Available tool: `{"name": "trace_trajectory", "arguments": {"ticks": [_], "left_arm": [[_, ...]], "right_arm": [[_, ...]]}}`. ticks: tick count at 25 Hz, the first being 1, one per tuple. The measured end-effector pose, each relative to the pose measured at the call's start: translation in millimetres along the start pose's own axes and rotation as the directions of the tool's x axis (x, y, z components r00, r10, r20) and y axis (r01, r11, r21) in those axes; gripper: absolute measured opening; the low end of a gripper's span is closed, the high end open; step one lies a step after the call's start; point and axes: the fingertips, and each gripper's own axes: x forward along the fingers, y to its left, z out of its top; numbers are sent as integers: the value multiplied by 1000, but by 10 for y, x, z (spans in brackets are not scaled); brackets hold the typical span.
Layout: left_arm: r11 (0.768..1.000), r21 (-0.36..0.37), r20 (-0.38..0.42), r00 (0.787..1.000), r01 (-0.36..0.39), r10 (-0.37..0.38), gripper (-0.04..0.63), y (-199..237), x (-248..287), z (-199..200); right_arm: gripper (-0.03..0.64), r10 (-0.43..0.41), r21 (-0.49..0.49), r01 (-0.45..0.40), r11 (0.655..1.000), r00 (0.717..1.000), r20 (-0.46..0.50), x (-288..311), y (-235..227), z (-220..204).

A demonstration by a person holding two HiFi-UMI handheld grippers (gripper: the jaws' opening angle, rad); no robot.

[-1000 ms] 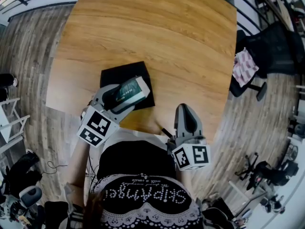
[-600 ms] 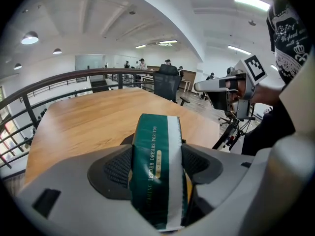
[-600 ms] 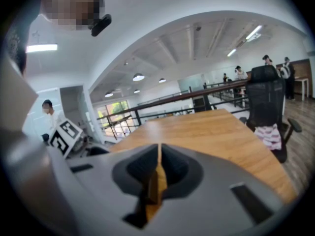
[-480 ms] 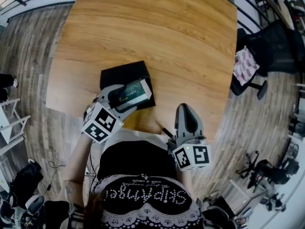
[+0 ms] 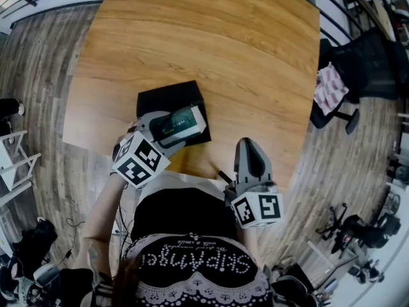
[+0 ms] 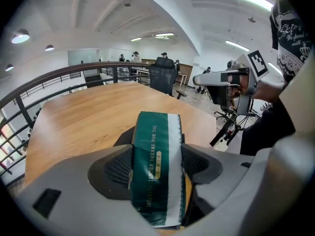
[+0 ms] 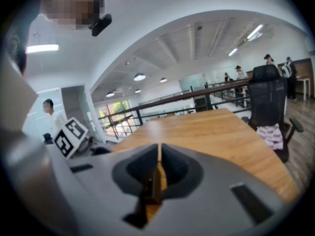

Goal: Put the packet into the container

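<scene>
My left gripper (image 5: 167,128) is shut on a dark green packet with a white stripe (image 5: 181,121), held just over the near right part of the black container (image 5: 160,98). In the left gripper view the packet (image 6: 156,166) stands on edge between the jaws, which press on both its sides, with a bit of the black container (image 6: 125,136) showing behind it. My right gripper (image 5: 250,151) hangs over the table's near edge, apart from the container. Its jaws meet with nothing between them in the right gripper view (image 7: 158,175).
The round wooden table (image 5: 211,50) spreads far beyond the container. A black office chair (image 5: 370,62) with a pink cloth (image 5: 328,88) stands on the right. A metal railing (image 6: 59,77) runs behind the table, and people stand in the far room.
My left gripper has shifted slightly right and farther over the container with the packet. The right gripper has stayed put.
</scene>
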Motion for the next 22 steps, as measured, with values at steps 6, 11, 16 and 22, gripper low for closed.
{"name": "trace_trajectory", "arguments": {"ticks": [6,11,16,22], "left_arm": [[1000,26,-82,997,2,0,334,-7,66,-112],[1000,8,-71,997,-8,9,334,29,152,-149],[1000,22,-83,996,-18,20,334,37,217,-183],[1000,16,-88,996,-25,26,334,35,292,-220]], "right_arm": [[40,1,-1,-1,1000,1000,3,-10,14,-2],[41,-4,-4,4,1000,1000,6,-30,28,5],[41,-10,-4,10,1000,1000,5,-52,36,6],[40,-10,-5,10,1000,1000,8,-78,56,6]]}}
